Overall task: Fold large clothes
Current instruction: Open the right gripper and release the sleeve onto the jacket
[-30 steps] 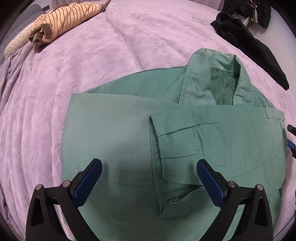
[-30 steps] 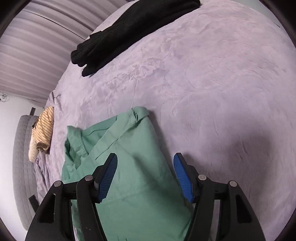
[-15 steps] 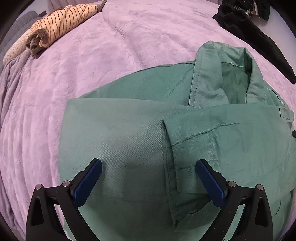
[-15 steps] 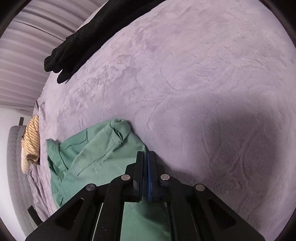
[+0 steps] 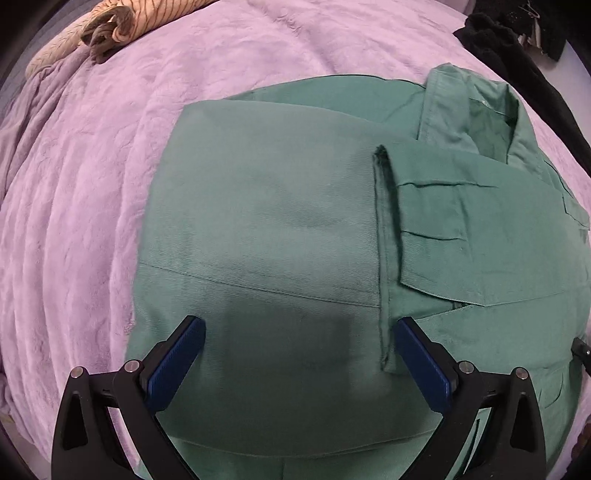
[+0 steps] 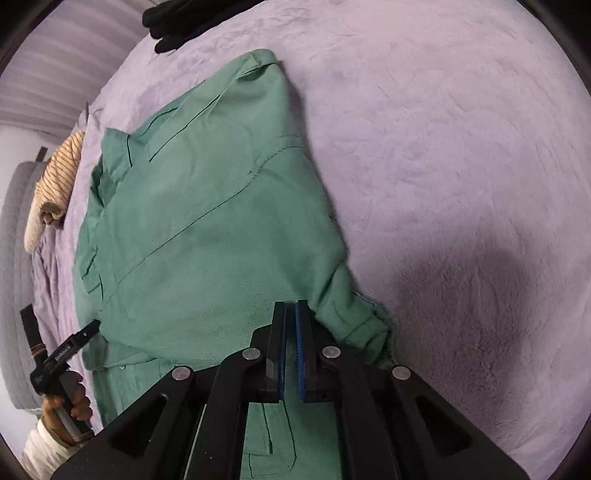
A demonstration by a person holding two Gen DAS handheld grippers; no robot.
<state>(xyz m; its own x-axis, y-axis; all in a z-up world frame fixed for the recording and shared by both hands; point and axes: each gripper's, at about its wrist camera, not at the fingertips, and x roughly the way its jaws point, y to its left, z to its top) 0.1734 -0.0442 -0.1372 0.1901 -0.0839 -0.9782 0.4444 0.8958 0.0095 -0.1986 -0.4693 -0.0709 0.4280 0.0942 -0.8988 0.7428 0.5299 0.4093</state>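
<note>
Covering a bed, a lilac blanket carries a green jacket, collar pointing away.
Left gripper hovers spread; right gripper pinches the jacket's edge.

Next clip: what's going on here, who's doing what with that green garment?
A person with a handheld gripper in each hand is folding a green jacket spread on a purple blanket. The right gripper has its jaws closed on the jacket's edge near a bunched sleeve cuff. The left gripper hovers over the folded body with jaws wide open, holding nothing. One sleeve already lies folded across the front. A striped garment and black clothes lie aside.
</note>
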